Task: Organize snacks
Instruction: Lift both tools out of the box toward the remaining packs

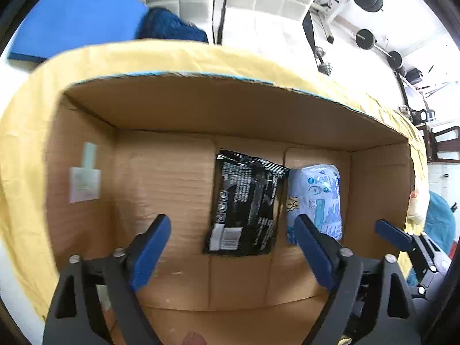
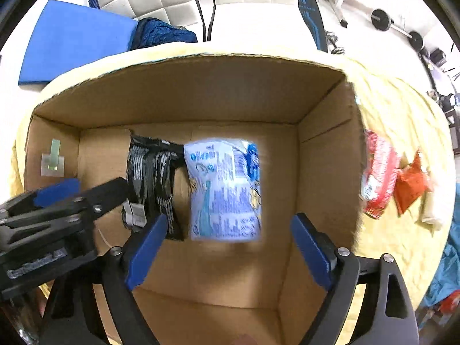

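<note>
Both grippers are hovering over an open cardboard box (image 1: 230, 109) sitting on a yellow cloth (image 1: 172, 54). The left gripper (image 1: 233, 247) is spread wide, holding nothing; the right gripper (image 2: 230, 247) is likewise spread and empty. On the box floor a black packet (image 1: 244, 201) is lying near the middle, and a pale blue packet (image 2: 224, 189) is lying just beside it, toward the right wall. Outside the box, by its right wall, a red packet (image 2: 376, 175) and an orange packet (image 2: 411, 187) are lying on the cloth.

Brown cardboard box (image 1: 235, 109) holds a black white-printed packet (image 1: 244, 201) and a pale-blue, possibly cartoon-printed, packet (image 2: 224, 189).
</note>
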`<state>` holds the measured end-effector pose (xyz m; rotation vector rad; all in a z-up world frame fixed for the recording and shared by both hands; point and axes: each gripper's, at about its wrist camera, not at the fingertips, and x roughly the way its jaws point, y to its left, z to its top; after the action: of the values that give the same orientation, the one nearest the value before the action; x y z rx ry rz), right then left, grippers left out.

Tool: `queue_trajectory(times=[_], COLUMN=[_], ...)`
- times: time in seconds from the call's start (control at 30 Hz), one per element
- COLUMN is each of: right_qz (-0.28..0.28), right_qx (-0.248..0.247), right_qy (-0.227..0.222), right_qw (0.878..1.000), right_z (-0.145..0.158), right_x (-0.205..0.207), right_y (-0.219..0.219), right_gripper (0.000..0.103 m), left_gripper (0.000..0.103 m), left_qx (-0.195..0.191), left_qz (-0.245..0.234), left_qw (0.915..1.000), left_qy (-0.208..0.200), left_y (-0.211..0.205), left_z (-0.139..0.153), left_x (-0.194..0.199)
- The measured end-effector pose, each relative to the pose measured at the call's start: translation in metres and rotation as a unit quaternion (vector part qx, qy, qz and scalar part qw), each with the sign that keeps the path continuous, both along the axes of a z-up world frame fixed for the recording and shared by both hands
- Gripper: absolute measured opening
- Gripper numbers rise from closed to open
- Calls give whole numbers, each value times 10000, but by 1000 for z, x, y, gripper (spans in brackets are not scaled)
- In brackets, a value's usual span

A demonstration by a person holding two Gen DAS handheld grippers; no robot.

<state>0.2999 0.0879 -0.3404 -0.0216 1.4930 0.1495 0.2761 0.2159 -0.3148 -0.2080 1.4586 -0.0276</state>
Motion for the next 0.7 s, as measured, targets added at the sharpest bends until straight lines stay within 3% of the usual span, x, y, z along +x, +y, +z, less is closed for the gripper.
queue_trajectory(times=[0.13,0.33,0.7], right_qz=[55,29,-58], right_qx=[-109,-138,134], right_qy=[-53,-267,-819], right_qw=[9999,9995,9965], right_z=[11,38,107], right_x=[-7,-34,-104], right_y=[0,-4,-22], right_gripper=[100,100,100], left_gripper=[101,101,101], left_qx=[208,267,550], left_qz=[-32,82,40], left_qw=[9994,9978,9904], left_qy=[-262,-601,-1266], left_y=[0,14,8], left_z=[9,33,114], left_x=[-20,-43,-106])
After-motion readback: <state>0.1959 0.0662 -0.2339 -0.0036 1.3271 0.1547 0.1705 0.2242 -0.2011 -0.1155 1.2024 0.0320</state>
